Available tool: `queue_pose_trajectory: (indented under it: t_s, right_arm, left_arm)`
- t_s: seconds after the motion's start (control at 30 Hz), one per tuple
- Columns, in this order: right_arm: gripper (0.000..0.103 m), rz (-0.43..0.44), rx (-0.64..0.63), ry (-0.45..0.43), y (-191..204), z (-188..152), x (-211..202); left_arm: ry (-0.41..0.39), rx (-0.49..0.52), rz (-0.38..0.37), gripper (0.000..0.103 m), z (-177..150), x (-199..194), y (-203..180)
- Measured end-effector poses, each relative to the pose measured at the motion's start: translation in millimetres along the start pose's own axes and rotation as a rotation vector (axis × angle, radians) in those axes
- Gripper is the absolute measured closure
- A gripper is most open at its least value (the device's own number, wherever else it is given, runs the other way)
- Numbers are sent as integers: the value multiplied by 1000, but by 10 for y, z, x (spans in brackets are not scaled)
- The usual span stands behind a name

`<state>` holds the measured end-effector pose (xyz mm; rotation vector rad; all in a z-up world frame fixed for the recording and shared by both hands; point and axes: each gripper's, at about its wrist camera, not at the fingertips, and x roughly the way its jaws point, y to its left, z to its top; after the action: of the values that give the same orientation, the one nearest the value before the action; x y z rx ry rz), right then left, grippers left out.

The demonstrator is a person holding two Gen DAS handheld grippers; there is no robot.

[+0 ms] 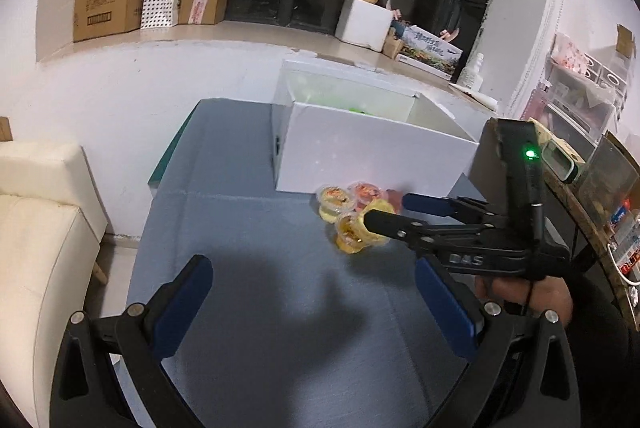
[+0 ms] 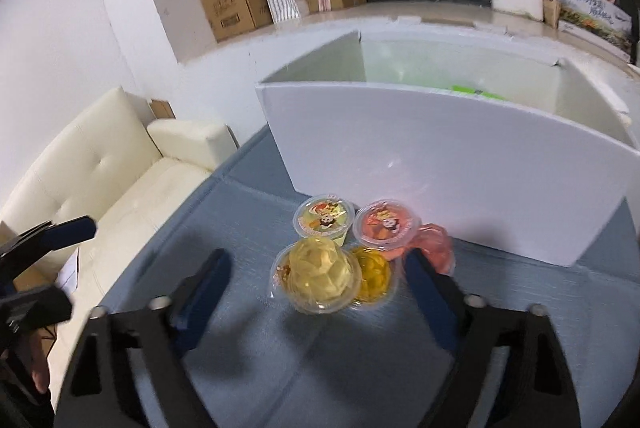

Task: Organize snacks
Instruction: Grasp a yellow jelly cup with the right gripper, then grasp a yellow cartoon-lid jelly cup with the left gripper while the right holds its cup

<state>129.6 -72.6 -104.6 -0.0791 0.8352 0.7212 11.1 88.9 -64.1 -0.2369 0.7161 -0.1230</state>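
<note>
We held our right claw (image 2: 316,280) apart around the clear yellow jelly cups (image 2: 316,274), destined for the white foam box (image 2: 440,164); left claw (image 1: 312,292) gaped empty.

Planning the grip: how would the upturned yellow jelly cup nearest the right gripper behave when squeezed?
The yellow jelly cup looks like thin clear plastic, so it probably flexes. Glossy walls may slip. Leaning on the orange cup, it could tip.

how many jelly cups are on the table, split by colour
yellow jelly cups: 3 (one upright with its printed lid up, two tipped or upside down)
pink jelly cups: 2 (one upright with its lid up, one on its side against the white box)
total: 5, all clustered on the blue table in front of the box
</note>
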Motion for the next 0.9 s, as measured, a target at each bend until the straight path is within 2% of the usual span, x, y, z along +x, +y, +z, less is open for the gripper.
queue_pose_trajectory:
  t_s: [0.03,0.1,0.17,0.43,0.63,0.9]
  right_arm:
    - [27,3,-12,11,22,-3,46]
    - [50,0,-32,35,63,-16,122]
    - [63,-17,-48,35,83,-25,138]
    - [63,8,-32,-4,42,-14,-40]
    - [63,8,50,-88,-169,-37,-531]
    - [63,-32,147,-166,-515,-250,-1017]
  left_arm:
    - [4,-6,-1,0,-9,3,20]
    - [10,-16,4,0,-19,16,61]
    - [12,-21,2,0,-30,30,81]
    - [47,18,-23,0,-52,196,21]
    - [95,148,-67,0,16,704,-225]
    - [176,205,-90,0,171,1303,-424]
